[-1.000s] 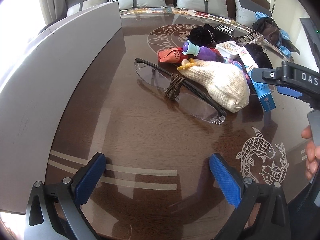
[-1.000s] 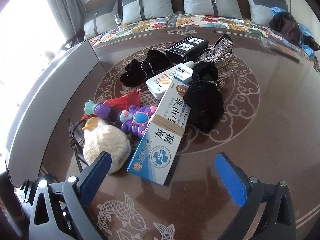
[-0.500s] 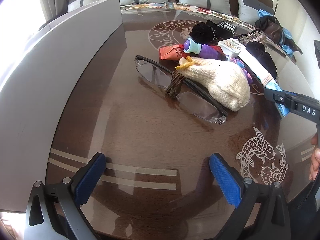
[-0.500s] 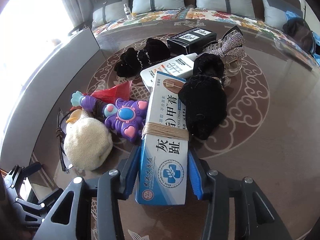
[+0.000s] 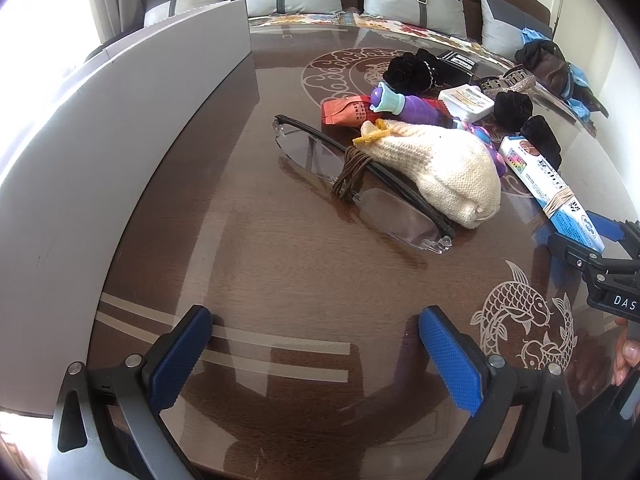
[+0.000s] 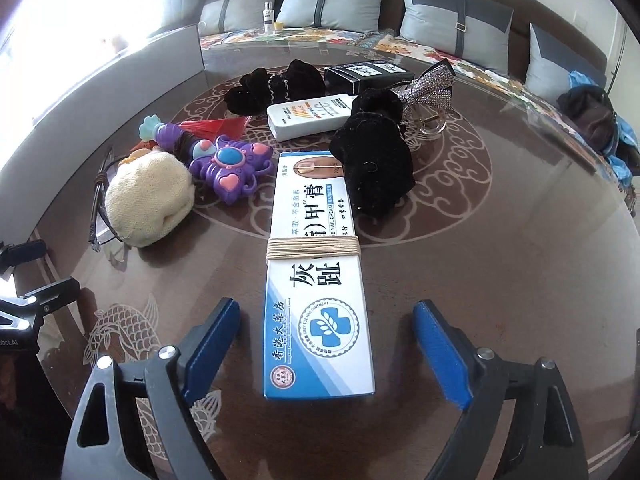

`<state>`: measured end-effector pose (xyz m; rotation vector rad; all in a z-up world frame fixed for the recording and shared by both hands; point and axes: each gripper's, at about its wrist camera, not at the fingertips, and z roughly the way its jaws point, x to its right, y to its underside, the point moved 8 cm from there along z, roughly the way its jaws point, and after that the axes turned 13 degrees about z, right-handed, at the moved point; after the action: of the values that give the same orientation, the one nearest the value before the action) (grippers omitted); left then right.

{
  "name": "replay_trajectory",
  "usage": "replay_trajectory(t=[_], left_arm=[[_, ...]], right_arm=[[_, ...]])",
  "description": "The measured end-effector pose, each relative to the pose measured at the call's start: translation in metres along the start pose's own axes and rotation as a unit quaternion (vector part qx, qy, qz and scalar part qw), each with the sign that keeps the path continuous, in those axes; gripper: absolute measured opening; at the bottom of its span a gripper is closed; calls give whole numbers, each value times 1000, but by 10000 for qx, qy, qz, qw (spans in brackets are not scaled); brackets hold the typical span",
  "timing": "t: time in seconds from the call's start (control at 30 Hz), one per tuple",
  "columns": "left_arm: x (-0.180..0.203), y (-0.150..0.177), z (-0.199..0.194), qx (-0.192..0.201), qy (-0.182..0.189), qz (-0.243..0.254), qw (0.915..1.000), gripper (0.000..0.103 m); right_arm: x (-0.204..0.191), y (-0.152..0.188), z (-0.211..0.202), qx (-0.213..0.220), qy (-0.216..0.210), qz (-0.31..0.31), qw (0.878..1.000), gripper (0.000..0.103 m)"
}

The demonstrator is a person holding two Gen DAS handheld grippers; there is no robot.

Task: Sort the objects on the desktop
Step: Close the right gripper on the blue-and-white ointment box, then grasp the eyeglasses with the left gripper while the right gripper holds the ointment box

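Bare tabletop (image 5: 280, 280) under left gripper (image 5: 316, 344), right gripper (image 6: 326, 340) jaws wide around box (image 6: 316, 292)

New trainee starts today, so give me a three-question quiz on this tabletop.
1. True or false: the right gripper is clamped on the ointment box.
2. What is wound round the middle of the box? A) a rubber band B) red tape C) a ribbon
3. Fill in: the knitted pouch lies on the ____.

Key: 1 false, the jaws are open on either side of the box without touching it; 2 A; 3 glasses.
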<state>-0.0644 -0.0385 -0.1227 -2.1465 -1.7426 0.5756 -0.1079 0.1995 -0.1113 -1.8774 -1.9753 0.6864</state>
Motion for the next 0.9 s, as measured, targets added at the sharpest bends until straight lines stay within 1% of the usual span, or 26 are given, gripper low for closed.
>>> replay_trajectory(t=[0.07,0.17,0.43,0.9], left_arm=[[0,0,0,28,-6,1,10000,103],[0,0,0,39,-10,5,10000,103],[0,0,-1,46,-16,-11,10000,103],[0,0,-1,61,-48,-51,10000,103]], right_arm=[[2,-1,2,-2,21,0,10000,98],[5,-1,5,-39,-38,59,10000,103],[4,-1,6,59,-100,74,9999,103],[5,-1,7,71,-108,78,9999,103]])
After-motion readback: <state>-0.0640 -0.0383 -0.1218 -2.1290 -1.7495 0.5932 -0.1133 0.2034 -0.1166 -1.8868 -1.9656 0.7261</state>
